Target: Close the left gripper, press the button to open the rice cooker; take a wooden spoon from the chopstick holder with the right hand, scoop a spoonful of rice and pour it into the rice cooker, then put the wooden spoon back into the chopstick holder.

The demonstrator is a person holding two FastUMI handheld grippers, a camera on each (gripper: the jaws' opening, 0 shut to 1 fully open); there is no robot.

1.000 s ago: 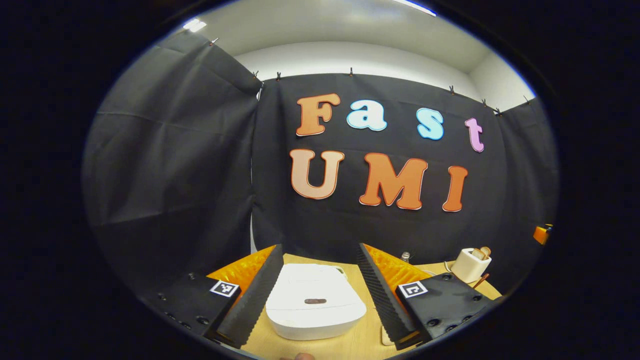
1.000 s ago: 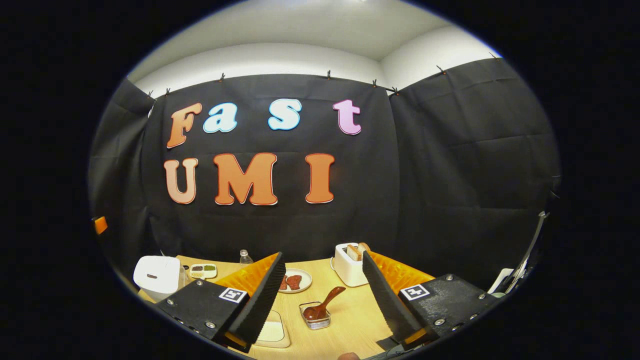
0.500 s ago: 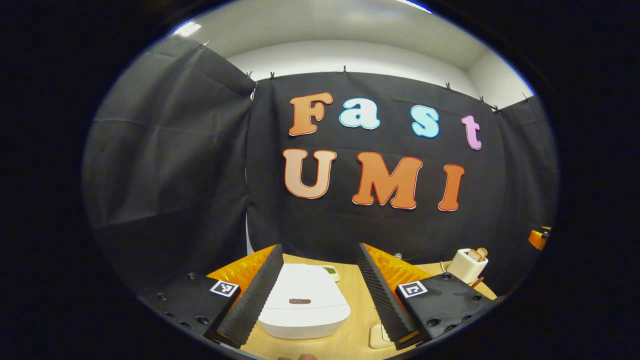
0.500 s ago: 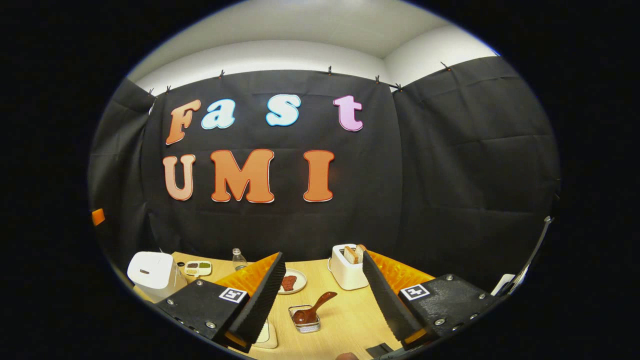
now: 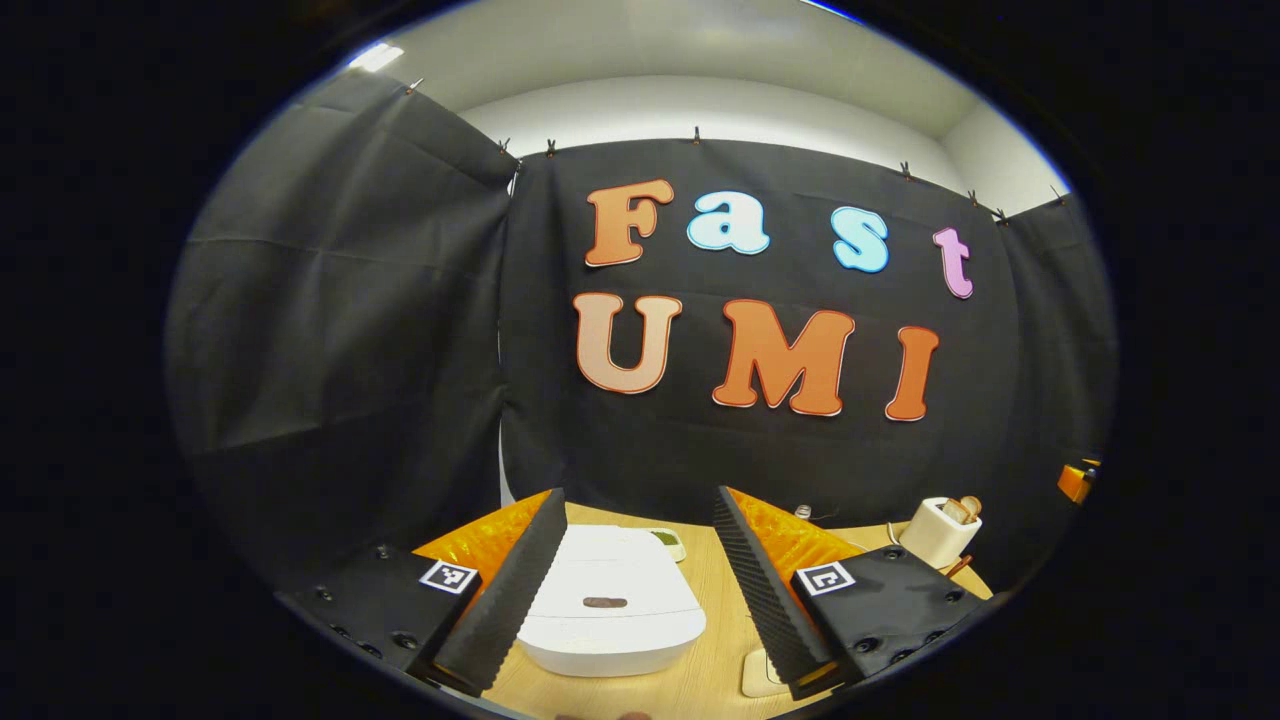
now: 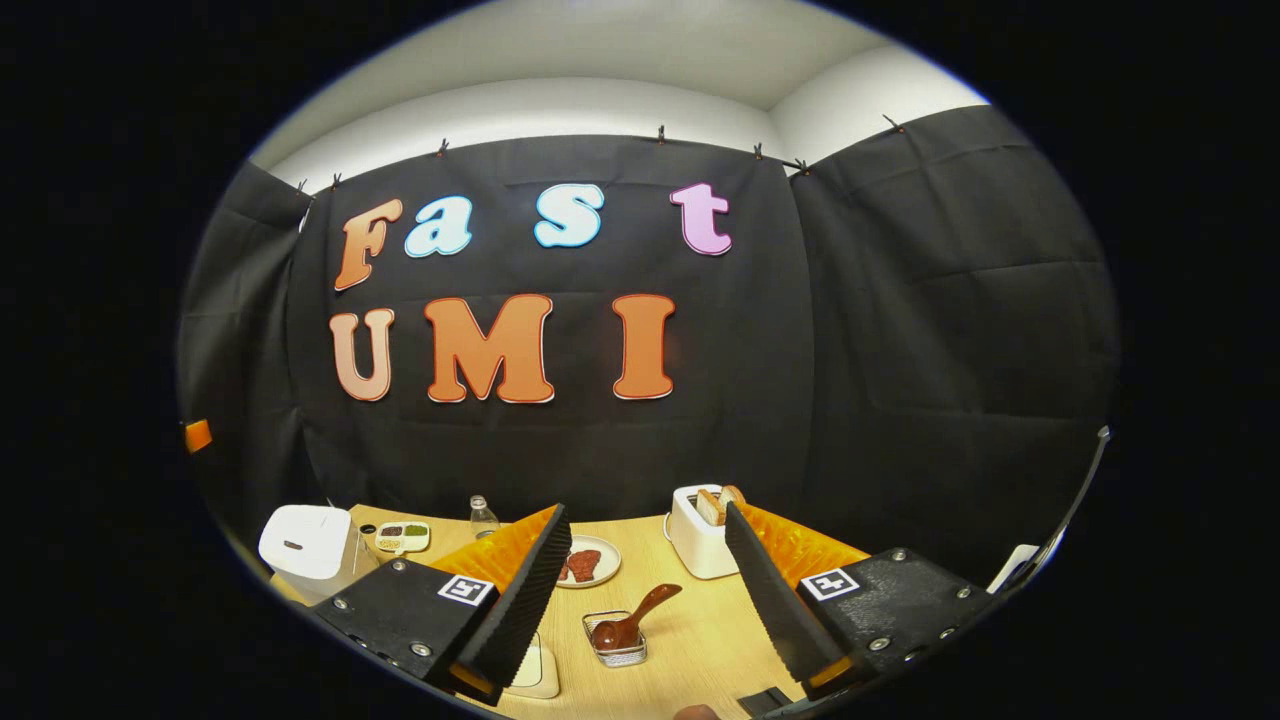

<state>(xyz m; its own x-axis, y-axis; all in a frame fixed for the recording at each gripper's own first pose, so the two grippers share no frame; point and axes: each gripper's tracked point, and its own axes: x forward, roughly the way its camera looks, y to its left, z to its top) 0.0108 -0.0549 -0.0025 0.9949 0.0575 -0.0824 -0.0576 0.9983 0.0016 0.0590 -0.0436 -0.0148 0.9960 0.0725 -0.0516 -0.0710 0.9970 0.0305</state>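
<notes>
The task has not started yet. The left tongs (image 5: 640, 585) are released and hang above the cooker (image 5: 610, 615), whose lid is down, with the button (image 5: 604, 602) unpressed. The right tongs (image 6: 640, 590) are also released and hold nothing. The spoon (image 6: 630, 622) rests in its holder (image 6: 616, 650) on the worktop (image 6: 700, 630). Every step is left to do.

**No legible writing on the tabletop things**

The white, rounded plastic rice cooker (image 5: 620, 625) bears a small dark oval mark (image 5: 604, 602) on its lid, too small to read. Either side of the cooker, each black finger mount of the left gripper (image 5: 638, 500) carries a square black-and-white coded marker (image 5: 448, 577), a pattern without letters. The right gripper (image 6: 645, 512) carries the same markers (image 6: 829, 584).
</notes>
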